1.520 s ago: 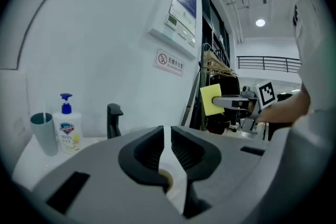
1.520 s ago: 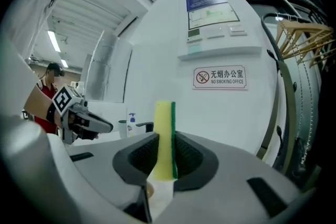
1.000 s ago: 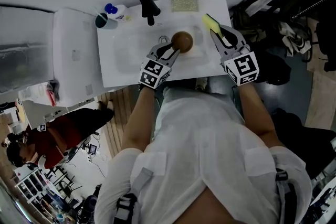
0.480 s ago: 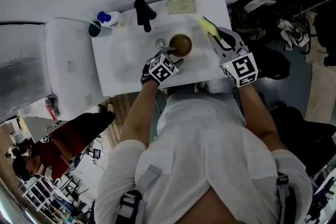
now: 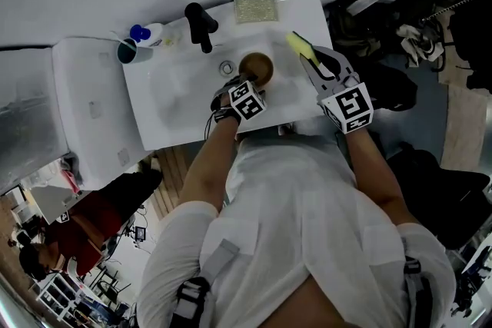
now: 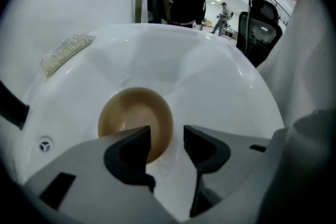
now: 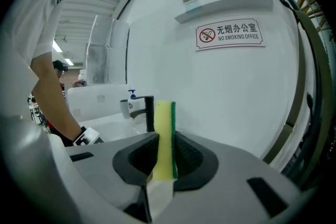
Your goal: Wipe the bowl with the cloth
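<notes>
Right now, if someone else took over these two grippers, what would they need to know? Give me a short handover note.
Left gripper: open, its jaws have just been opening. It points down over the bowl, whose rim shows under the gap between the jaws, ungripped.
Right gripper: shut on the sponge, held on edge, off to the bowl's right.
Bowl: upright in the sink basin.
Done: the sponge is in hand and the bowl sits in the basin.
Left: probably steady the bowl, then bring the sponge in and wipe it. The two do not touch yet.
</notes>
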Tool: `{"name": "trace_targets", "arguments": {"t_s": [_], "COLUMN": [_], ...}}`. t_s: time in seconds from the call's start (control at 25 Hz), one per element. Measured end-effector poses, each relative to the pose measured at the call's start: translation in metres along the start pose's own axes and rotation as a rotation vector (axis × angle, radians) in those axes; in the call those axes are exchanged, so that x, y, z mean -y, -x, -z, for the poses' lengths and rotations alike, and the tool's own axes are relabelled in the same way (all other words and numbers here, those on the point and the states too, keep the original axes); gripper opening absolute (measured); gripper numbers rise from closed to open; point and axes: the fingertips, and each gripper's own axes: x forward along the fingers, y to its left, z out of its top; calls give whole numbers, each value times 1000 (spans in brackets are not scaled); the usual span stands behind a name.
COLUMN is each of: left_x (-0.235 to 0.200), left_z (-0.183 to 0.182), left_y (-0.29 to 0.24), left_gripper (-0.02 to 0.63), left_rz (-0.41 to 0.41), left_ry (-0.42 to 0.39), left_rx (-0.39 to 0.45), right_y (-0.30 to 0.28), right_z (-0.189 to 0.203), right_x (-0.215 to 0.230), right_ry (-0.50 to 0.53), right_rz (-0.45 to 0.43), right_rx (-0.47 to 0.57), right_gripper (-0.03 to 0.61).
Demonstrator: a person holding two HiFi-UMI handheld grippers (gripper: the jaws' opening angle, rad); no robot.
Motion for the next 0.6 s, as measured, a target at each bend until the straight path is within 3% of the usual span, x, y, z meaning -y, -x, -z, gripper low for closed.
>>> {"name": "trace_targets", "arguments": {"t_s": [0.28, 0.36, 0.48, 0.6], "left_x": [-3, -3, -3, -9], "left_z": [3, 1, -7, -21], "left_y": [-9, -9, -4, 10], "left_gripper": [125, 69, 37, 20], "left_rz": [-14, -8, -11, -9], "left_ry": [16, 17, 33, 110], "left_rx": [-46, -42, -1, 86], "right_y": [3, 5, 7, 6], "right_z": [1, 2, 4, 5], "right_x": [-1, -1, 0, -3], "right_ry": [8, 8, 5, 3], "right_rz": [-4, -4, -5, -18], "right_rx": [-12, -15, -19, -21], "right_gripper": [78, 78, 78, 78]}}
